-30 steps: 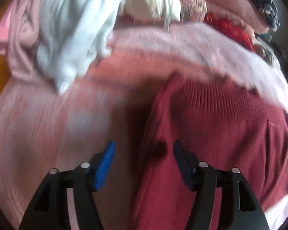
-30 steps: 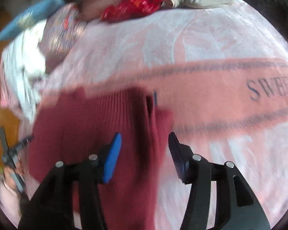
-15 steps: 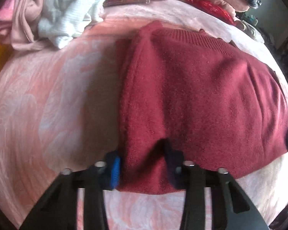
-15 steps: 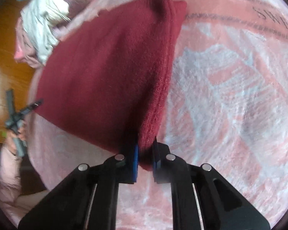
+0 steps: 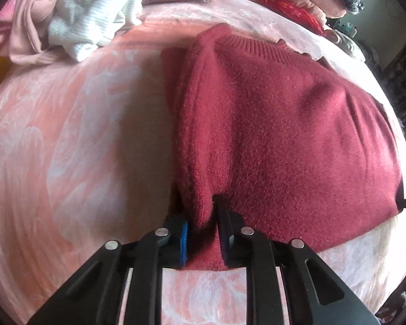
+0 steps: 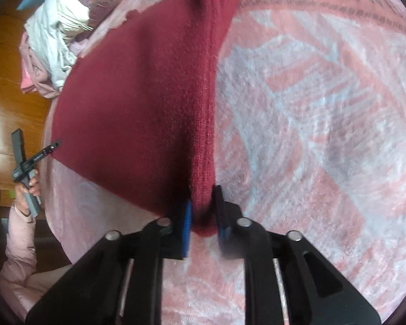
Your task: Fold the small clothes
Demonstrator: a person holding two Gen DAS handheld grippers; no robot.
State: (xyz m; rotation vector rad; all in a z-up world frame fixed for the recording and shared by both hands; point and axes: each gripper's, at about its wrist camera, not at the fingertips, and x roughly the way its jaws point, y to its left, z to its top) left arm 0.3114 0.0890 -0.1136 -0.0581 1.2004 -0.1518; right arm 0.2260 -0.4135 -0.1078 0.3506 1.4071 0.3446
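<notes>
Sweater (image 5: 297, 135) mid-fold on pink blanket (image 5: 67, 149), both near corners pinched.
Left gripper (image 5: 201, 233) and right gripper (image 6: 203, 222) each clamped on the near edge; sides look tucked already, lengthwise fold probably remains. Heap of clothes (image 5: 89, 16) beyond awaits folding.

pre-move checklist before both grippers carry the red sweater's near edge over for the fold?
1. Left gripper shut on the dark red knitted sweater: ok.
2. Right gripper shut on the sweater's other near corner: ok.
3. Every layer caught between the fingers: cannot tell.
4. Sweater lying flat on the pink patterned blanket: ok, with a thick roll along each gripped side.
5. Ribbed far hem apart from the heap of white and pink clothes: ok.
</notes>
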